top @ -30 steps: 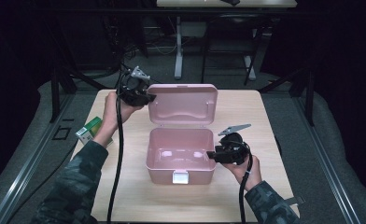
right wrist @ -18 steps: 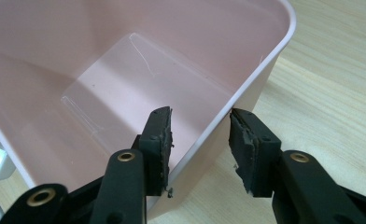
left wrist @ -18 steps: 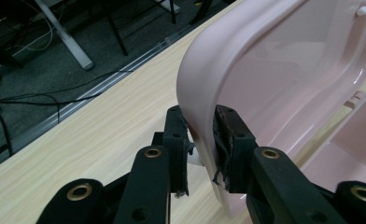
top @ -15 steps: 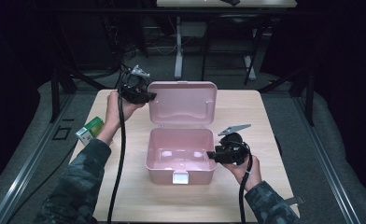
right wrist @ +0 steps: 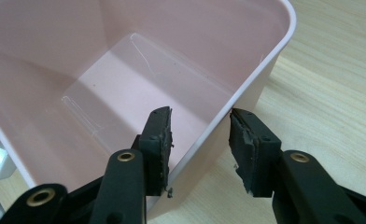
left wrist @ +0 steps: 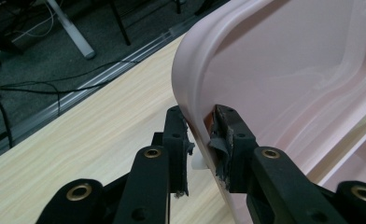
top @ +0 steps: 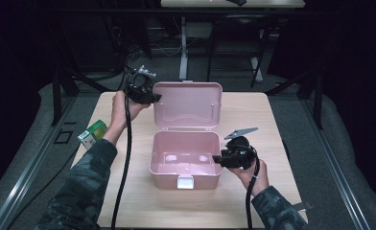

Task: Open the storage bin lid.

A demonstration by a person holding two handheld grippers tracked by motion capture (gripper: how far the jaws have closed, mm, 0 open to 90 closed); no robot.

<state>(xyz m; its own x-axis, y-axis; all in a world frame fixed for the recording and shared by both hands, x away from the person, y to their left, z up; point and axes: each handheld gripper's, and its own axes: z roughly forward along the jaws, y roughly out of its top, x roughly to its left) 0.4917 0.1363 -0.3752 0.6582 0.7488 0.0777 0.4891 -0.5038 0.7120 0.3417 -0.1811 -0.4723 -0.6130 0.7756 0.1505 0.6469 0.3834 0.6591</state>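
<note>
Pink box standing open mid-bench, one claw on each part.

You are holding the left claw (top: pixel 153 97) clamped on the left edge of the raised lid (top: pixel 188 104), jaws pinching the rim from both sides; your right claw (top: pixel 217 158) is straddling the right wall of the pink box (top: pixel 185 158), one jaw inside, the outer jaw standing just clear of the wall; a green-and-white carton (top: pixel 92 133) is lying at the left edge of the bench (top: pixel 272 134).

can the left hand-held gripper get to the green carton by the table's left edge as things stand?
Probably not yet: the left hand-held gripper is shut on the pink lid. Once it lets go, the path to the green carton looks free.
</note>
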